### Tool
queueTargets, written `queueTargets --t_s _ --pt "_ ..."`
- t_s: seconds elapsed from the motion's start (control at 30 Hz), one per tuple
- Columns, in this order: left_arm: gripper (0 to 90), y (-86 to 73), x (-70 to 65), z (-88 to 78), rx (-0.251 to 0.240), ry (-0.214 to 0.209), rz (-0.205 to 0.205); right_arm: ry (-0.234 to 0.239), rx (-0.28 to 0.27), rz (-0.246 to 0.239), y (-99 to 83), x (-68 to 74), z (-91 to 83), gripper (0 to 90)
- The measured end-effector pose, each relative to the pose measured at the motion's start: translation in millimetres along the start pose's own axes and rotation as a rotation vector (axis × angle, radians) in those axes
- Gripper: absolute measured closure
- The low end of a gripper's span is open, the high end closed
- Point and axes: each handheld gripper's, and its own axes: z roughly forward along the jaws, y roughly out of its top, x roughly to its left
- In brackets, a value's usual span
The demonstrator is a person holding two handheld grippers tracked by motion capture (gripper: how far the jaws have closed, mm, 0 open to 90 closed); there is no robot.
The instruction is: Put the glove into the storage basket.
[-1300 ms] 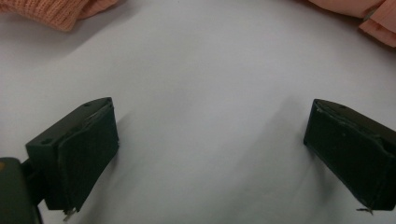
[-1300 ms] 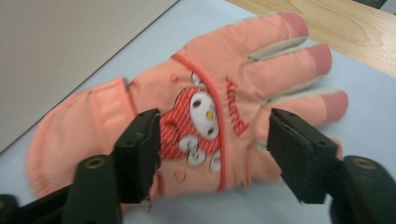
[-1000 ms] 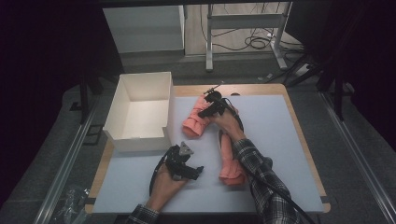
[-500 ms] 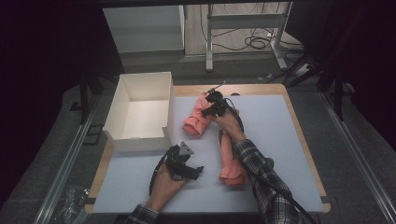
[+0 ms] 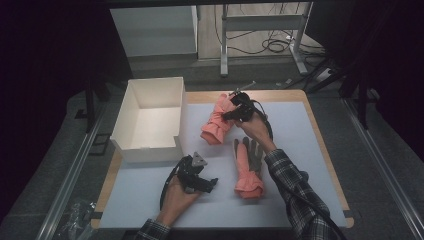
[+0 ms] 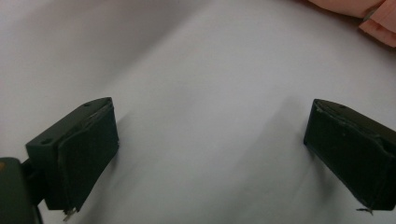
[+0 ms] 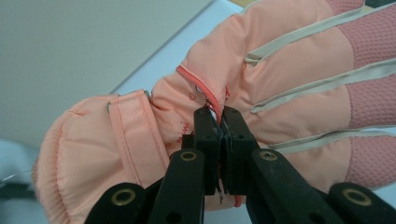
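Right gripper [image 7: 220, 122] pinching glove [image 7: 261, 79] (seemingly lifted); left gripper [image 6: 210, 154] wide open, empty.

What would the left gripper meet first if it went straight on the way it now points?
Probably the cuff of the near glove. The left gripper lies low over the white mat, jaws open and pointing right, and pink fabric edges the top of its own view. Depth is unclear.

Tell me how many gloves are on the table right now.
2. One pink glove lies beside the white box, pinched by the right hand-held gripper. The other glove lies flat nearer the person, right of the left hand-held gripper.
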Motion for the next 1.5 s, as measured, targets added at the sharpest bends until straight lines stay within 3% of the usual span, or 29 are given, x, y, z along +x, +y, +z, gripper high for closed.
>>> queueTargets --t_s 0.17,0.4,0.57,0.97,1.17,1.33,1.43,1.5 --pt "3.2 0.0 0.1 0.1 0.0 0.0 0.001 0.049 -0.001 -0.026 -3.1 6.1 -28.1 85.6" --pt "3.2 0.0 0.3 0.0 0.0 0.001 0.004 0.101 0.009 -0.06 -14.9 14.5 -52.9 85.5" --pt "3.2 0.2 0.6 -0.1 0.001 0.002 0.009 0.166 0.001 -0.086 -34.7 21.0 -80.0 85.5" --pt "3.2 0.2 0.5 -0.1 0.001 0.001 0.008 0.22 0.069 -0.134 -83.0 31.8 -126.3 85.3" --pt "3.2 0.2 0.3 0.1 -0.001 0.002 0.005 0.262 0.112 -0.197 -98.3 37.8 -129.0 85.2" --pt "3.2 0.2 0.3 0.1 -0.002 0.002 0.005 0.265 0.146 -0.239 -108.7 35.8 -111.9 84.5" --pt "3.2 0.3 0.6 -0.2 0.002 0.002 0.009 0.201 0.171 -0.286 -115.0 36.8 -95.5 80.4" --pt "3.2 0.3 0.6 -0.2 0.002 0.002 0.01 0.188 0.171 -0.302 -116.0 37.5 -93.7 78.5"
